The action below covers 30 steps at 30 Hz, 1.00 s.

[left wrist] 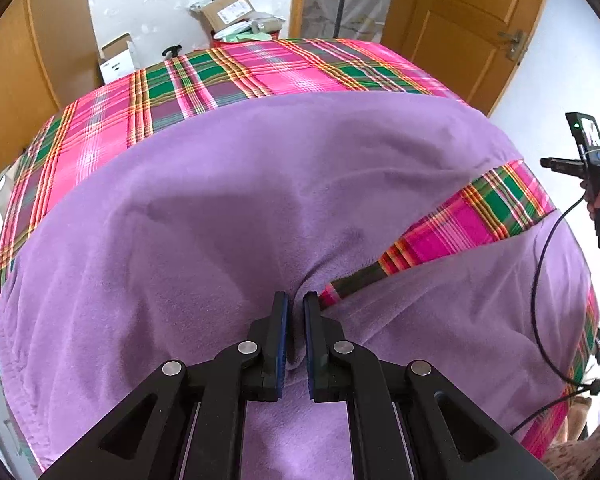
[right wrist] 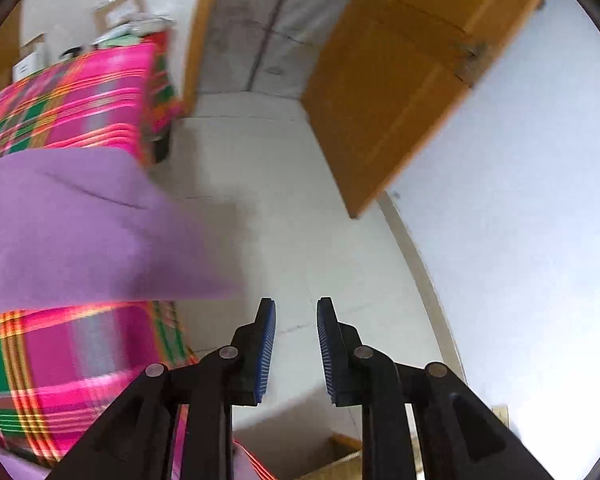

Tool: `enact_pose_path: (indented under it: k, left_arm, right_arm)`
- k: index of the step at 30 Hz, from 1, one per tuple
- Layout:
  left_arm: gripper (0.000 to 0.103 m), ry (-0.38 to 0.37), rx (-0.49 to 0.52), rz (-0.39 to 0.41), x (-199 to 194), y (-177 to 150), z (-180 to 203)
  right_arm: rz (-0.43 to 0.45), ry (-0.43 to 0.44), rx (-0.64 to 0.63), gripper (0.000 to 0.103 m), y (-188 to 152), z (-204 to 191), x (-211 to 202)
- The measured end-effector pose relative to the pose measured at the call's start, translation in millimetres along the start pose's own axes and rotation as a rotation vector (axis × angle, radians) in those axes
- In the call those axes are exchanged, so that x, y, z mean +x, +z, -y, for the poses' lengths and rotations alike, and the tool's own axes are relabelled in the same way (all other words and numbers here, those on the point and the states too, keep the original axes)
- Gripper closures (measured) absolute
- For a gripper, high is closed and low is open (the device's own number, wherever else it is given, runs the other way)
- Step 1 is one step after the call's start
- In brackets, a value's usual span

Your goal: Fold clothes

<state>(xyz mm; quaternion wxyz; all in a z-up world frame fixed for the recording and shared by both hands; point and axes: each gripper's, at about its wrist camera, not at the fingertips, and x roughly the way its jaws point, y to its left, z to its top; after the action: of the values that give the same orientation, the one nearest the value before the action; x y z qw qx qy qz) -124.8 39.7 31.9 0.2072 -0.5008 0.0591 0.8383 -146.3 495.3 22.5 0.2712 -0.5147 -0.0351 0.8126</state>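
Bright daylight; right view motion-blurred, fisheye-warped.

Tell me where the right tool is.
The right tool hangs open over the floor, just right of the bed's edge and the purple garment.

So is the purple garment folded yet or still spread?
Mostly spread: the purple garment covers the plaid bed; one part angles apart, plaid showing between.
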Motion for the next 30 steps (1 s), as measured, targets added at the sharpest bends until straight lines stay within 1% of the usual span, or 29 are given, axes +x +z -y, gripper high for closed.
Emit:
enact_pose_path:
  k: [2,3,4,6,9,10,11,13,19,21,22,24,25,29,30]
  left_arm:
    - [0.095,-0.002,-0.005,0.001,0.7,0.5,-0.7]
    - [0.095,-0.002,-0.008,0.001,1.1,0.8,-1.0]
    - [0.095,-0.001,-0.010,0.002,1.2,1.0,-0.8]
    - [0.095,0.001,-0.013,0.003,1.4,1.3,-0.2]
    - [0.095,0.003,-0.019,0.001,1.8,1.7,-0.3]
    - [0.095,0.004,-0.019,0.000,2.2,2.0,-0.1]
    - [0.095,0.005,-0.020,-0.001,2.6,2.4,0.0]
    - [0.095,0.006,-0.020,-0.002,3.0,2.4,0.3]
    - [0.095,0.005,-0.016,-0.007,4.6,2.6,0.8]
    - [0.095,0.006,-0.013,-0.011,6.1,3.7,1.3]
    - [0.095,0.007,-0.010,-0.012,6.8,4.3,1.9]
    - [0.095,0.007,-0.004,-0.015,8.2,5.2,3.2]
    - [0.095,0.008,-0.001,-0.016,8.2,5.1,4.0]
    - [0.095,0.002,0.002,-0.015,9.5,6.2,6.5]
    - [0.095,0.000,0.002,-0.016,10.6,6.1,6.9]
  right_arm:
    - [0.043,0.072,0.082,0.082,3.5,9.1,-4.5]
    - [0.067,0.171,0.129,0.082,6.9,11.9,-6.2]
    - [0.078,0.227,0.148,0.082,10.2,10.5,-5.7]
    - [0.097,0.324,0.175,0.082,16.5,6.2,-3.9]
    - [0.095,0.430,0.181,0.080,26.0,-10.9,3.8]
    - [0.094,0.465,0.183,0.079,29.1,-16.7,6.5]
    - [0.093,0.500,0.184,0.076,32.2,-22.6,9.1]
    - [0.089,0.536,0.207,0.070,39.9,-31.0,18.4]
    - [0.016,0.644,0.246,0.069,60.5,-51.3,43.8]
    - [0.008,0.663,0.251,0.070,65.8,-58.5,45.1]
    - [0.017,0.643,0.244,0.075,68.2,-62.7,44.3]
    - [0.060,0.580,0.192,0.096,72.0,-67.5,35.9]
    - [0.087,0.547,0.155,0.099,74.9,-71.7,31.8]
    - [0.138,0.484,0.159,0.099,90.0,-69.3,25.8]
    - [0.132,0.467,0.150,0.099,91.4,-71.6,28.0]
